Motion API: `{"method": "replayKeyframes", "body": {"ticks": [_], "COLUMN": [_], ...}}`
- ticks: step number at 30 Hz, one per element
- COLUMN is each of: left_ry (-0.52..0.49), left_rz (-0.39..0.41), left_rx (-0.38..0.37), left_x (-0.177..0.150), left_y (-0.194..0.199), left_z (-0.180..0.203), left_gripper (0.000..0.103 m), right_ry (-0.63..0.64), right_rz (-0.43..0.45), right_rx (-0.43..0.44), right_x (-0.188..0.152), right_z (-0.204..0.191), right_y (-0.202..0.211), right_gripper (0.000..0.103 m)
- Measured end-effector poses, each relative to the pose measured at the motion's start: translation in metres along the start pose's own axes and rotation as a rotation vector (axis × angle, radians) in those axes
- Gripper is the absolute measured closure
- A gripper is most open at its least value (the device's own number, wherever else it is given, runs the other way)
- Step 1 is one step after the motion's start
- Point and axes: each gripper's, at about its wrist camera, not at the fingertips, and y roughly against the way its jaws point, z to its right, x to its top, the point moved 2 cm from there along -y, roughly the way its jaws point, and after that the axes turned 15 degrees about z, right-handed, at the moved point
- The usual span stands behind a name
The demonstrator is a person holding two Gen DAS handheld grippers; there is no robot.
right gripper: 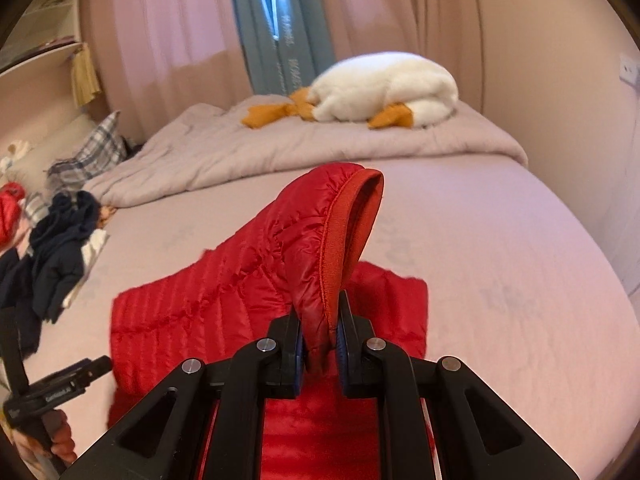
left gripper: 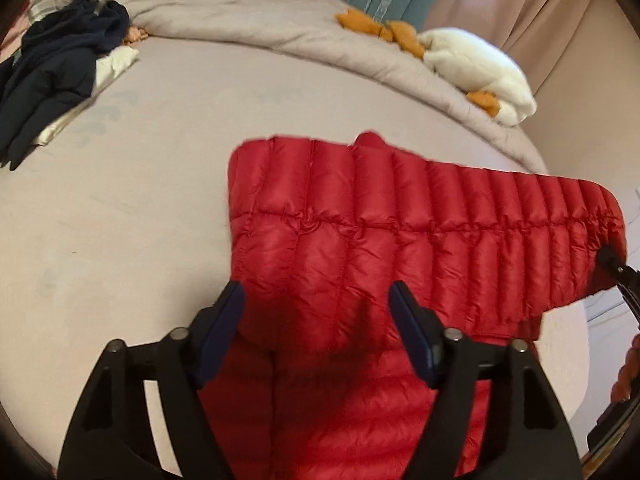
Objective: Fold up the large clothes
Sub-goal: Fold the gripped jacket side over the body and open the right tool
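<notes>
Red puffer jacket (left gripper: pixel 360 240) lies on the bed (left gripper: pixel 140 220); my right gripper (right gripper: pixel 322 344) pinches its sleeve cuff to carry it across the body, while my left gripper (left gripper: pixel 316 304) hovers unclenched over the quilting.

I see soft, warm, even light, slight motion blur, strong fisheye bending, and dark vignetted corners.

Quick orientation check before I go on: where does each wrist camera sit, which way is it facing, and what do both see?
Left wrist: behind the open left gripper, angled down at the red puffer jacket on the bed.
Right wrist: behind the right gripper, shut on the jacket's lifted cuff, facing the curtains; a hand shows lower left.
Shared: jacket, white goose plush, dark clothes.
</notes>
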Motion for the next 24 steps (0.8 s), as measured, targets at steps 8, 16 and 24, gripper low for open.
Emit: {"method": "replayKeyframes", "body": {"ticks": [8,16,24], "left_ry": [0.002,0.014,0.028], "left_rz": [-0.066,-0.088,-0.095], "left_rx": [0.068,0.094,0.106], "left_x": [-0.014,-0.016,-0.020], "left_y": [-0.043,-0.060,-0.065], "left_z": [-0.004,-0.009,-0.015], "left_gripper": [0.039,0.036,0.032], "right_ry": [-0.047,-0.091,-0.115], "right_rz": [-0.102,-0.202,-0.248], "right_rx": [-0.056,-0.090,-0.098], "right_x": [-0.029,-0.062,-0.081], "right_z": [0.031,0.050,0.062], "right_y": [-0.031,-0.056,-0.074], "right_gripper": [0.089,0.089,0.089]}}
